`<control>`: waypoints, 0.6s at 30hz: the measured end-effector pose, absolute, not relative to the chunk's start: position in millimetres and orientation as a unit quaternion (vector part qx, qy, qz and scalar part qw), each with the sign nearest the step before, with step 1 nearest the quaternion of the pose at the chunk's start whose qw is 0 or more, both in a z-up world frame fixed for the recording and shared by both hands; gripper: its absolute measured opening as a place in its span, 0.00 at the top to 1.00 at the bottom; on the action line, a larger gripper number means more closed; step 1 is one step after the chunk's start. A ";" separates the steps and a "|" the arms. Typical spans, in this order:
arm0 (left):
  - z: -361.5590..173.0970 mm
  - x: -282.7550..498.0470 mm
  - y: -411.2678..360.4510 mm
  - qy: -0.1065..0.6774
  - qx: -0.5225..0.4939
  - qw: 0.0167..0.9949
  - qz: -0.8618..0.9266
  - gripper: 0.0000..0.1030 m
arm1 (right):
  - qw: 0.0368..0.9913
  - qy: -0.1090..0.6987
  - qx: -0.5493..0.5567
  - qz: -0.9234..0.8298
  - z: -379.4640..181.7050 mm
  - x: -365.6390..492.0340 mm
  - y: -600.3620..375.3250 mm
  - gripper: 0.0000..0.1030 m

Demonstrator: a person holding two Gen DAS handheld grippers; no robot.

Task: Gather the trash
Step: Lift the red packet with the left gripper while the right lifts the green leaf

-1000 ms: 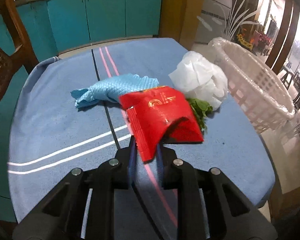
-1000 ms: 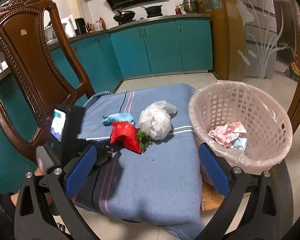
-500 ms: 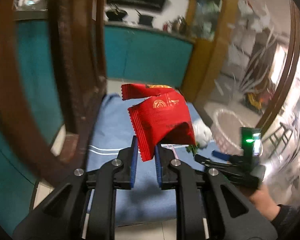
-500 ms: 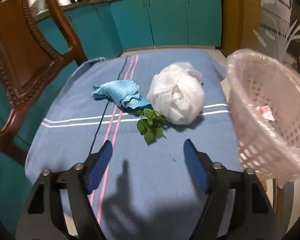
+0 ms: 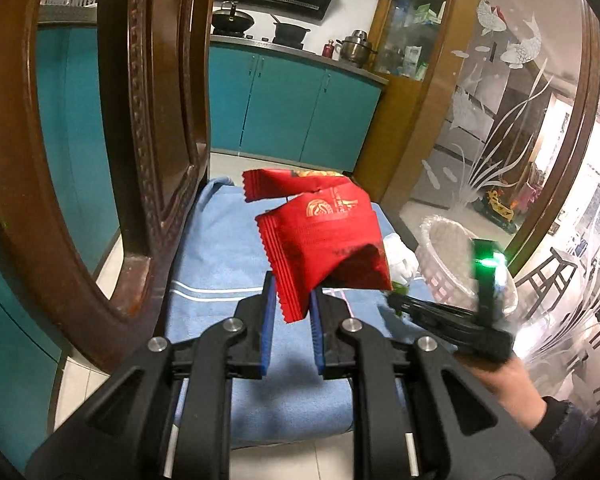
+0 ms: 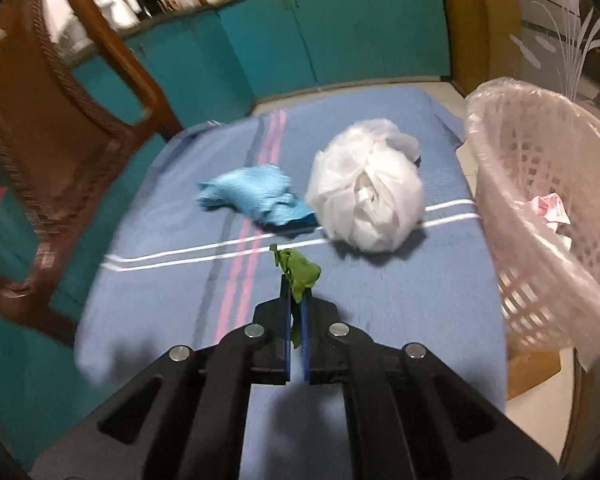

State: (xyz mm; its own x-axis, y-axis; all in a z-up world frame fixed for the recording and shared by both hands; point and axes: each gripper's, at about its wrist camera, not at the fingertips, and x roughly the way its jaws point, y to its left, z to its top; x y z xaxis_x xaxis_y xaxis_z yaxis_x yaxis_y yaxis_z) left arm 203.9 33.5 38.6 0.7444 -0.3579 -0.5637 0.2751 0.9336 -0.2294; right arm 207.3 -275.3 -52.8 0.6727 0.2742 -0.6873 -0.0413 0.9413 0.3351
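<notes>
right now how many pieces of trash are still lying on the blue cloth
2: the white plastic bag near the basket, and the blue rag just left of it. Others may be hidden outside the views.

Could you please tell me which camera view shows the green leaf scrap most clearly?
The right wrist view: the green leaf scrap sits centred, pinched in the shut right gripper above the blue cloth. The left wrist view shows only a sliver of it, beside the red wrapper held by the left gripper.
</notes>
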 end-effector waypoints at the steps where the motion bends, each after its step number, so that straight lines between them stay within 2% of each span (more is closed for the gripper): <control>1: 37.7 204.7 32.7 0.315 -0.066 0.931 -0.171 0.84 | 0.905 0.387 0.150 0.096 -44.4 197.5 -277.1 0.96; 7: 24.7 213.0 20.3 0.329 -0.054 0.926 -0.178 0.84 | 0.923 0.329 0.147 0.133 9.1 130.3 -281.6 0.96; 12: 13.2 216.1 7.8 0.341 -0.036 0.923 -0.176 0.84 | 0.931 0.322 0.109 0.128 13.7 131.2 -267.7 0.96; 18: 6.4 214.7 -1.9 0.347 -0.018 0.920 -0.180 0.84 | 0.930 0.328 0.113 0.126 8.6 133.7 -272.6 0.96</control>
